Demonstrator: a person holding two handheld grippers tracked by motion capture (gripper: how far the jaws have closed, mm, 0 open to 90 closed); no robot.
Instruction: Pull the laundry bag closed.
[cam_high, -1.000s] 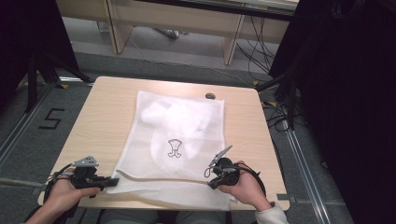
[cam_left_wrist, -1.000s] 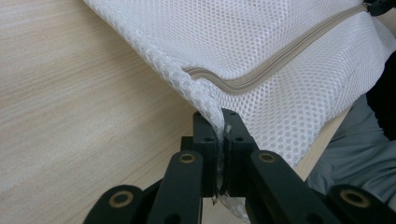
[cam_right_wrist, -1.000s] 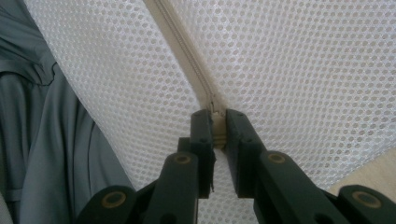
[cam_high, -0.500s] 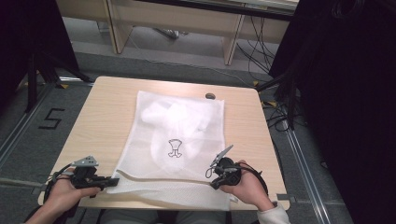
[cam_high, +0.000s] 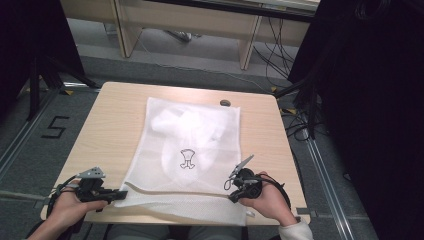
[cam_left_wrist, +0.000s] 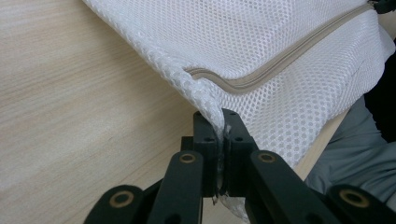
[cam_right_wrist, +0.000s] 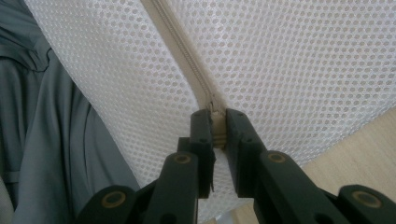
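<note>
Handling note: the mesh bag (cam_high: 187, 150) lies flat on the counter (cam_high: 115, 125), near edge overhanging toward the person. It is judged light, limp and prone to sag; grip at seams or the zipper (cam_left_wrist: 280, 65). Left claw (cam_left_wrist: 223, 128) pinches the bag's near corner. Right claw (cam_right_wrist: 217, 126) pinches the zipper end. Both hands rest low at the near edge.

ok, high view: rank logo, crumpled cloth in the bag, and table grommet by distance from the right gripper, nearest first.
From the right gripper:
1. Logo, bag's middle, up-left.
2. Crumpled cloth, bag's far half.
3. Grommet, on the table past the bag's far edge.
</note>
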